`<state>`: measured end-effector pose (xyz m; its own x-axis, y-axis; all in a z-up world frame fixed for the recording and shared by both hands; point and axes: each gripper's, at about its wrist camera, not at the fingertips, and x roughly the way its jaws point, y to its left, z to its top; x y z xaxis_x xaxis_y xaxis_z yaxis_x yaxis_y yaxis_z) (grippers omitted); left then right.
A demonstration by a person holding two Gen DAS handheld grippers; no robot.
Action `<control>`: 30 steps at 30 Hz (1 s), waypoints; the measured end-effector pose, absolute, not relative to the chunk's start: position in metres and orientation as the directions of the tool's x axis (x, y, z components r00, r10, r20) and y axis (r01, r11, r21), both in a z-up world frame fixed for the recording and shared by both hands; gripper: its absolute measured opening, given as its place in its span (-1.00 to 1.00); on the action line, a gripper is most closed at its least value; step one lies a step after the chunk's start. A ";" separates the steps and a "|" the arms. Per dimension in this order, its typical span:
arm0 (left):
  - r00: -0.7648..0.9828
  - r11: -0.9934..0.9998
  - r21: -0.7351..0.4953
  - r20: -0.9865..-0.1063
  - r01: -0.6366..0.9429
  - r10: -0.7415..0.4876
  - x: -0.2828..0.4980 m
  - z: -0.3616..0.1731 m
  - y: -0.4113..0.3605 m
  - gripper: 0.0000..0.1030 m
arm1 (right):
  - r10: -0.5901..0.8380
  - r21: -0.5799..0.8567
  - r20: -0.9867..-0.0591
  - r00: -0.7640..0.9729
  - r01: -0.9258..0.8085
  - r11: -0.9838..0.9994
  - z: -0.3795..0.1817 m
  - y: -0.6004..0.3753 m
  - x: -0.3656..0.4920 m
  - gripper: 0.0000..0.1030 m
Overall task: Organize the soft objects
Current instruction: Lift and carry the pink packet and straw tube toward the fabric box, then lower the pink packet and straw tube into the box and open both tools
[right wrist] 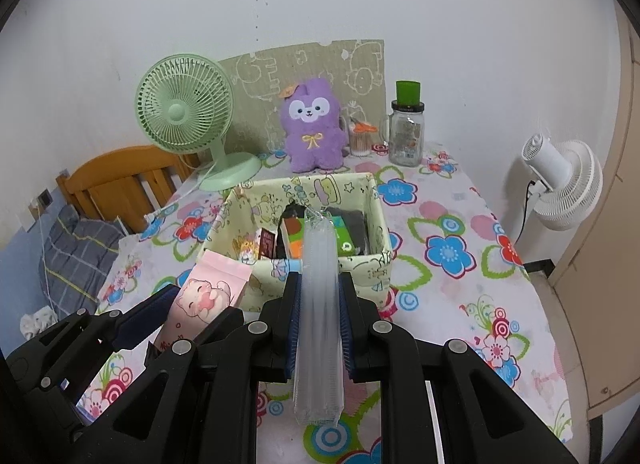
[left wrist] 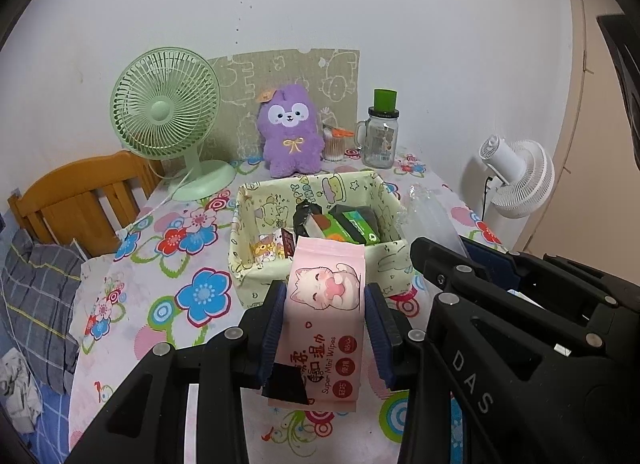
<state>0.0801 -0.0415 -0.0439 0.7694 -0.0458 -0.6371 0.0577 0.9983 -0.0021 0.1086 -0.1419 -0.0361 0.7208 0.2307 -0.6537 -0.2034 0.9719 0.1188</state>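
My left gripper [left wrist: 325, 300] is shut on a pink pack of wet wipes [left wrist: 326, 316] with a cat print, held above the table just in front of the fabric storage box [left wrist: 320, 276]. My right gripper [right wrist: 319, 288] is shut on a long clear plastic sleeve [right wrist: 318, 304] of stacked clear items, its far end over the box [right wrist: 372, 260]. The box holds green tissue packs [left wrist: 352, 223], a dark pouch and small snack packs. The wipes pack also shows in the right wrist view [right wrist: 204, 300], to the left. A purple plush toy [left wrist: 290, 133] sits behind the box.
A green desk fan [left wrist: 168, 119] stands back left, a glass jar with a green cap [left wrist: 382, 131] and a cotton swab tub [left wrist: 334, 143] back right. A white fan [right wrist: 560, 179] stands off the table's right. A wooden chair [left wrist: 80, 195] and bedding lie left.
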 end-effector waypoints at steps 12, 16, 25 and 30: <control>0.781 0.998 0.003 -0.623 0.056 -0.042 0.099 -0.035 -0.037 -0.22 | 0.236 0.130 -0.638 0.733 -0.199 0.971 -0.027 -0.137 0.129 -0.60; 0.786 0.998 0.004 -0.617 0.056 -0.041 0.109 -0.032 -0.035 -0.22 | 0.236 0.127 -0.632 0.738 -0.201 0.971 -0.024 -0.135 0.139 -0.60; 0.794 0.998 0.000 -0.607 0.057 -0.045 0.133 -0.026 -0.030 -0.22 | 0.231 0.110 -0.623 0.747 -0.208 0.972 -0.018 -0.130 0.164 -0.60; 0.796 0.998 -0.002 -0.603 0.057 -0.047 0.145 -0.025 -0.029 -0.21 | 0.230 0.105 -0.621 0.749 -0.211 0.972 -0.018 -0.129 0.176 -0.60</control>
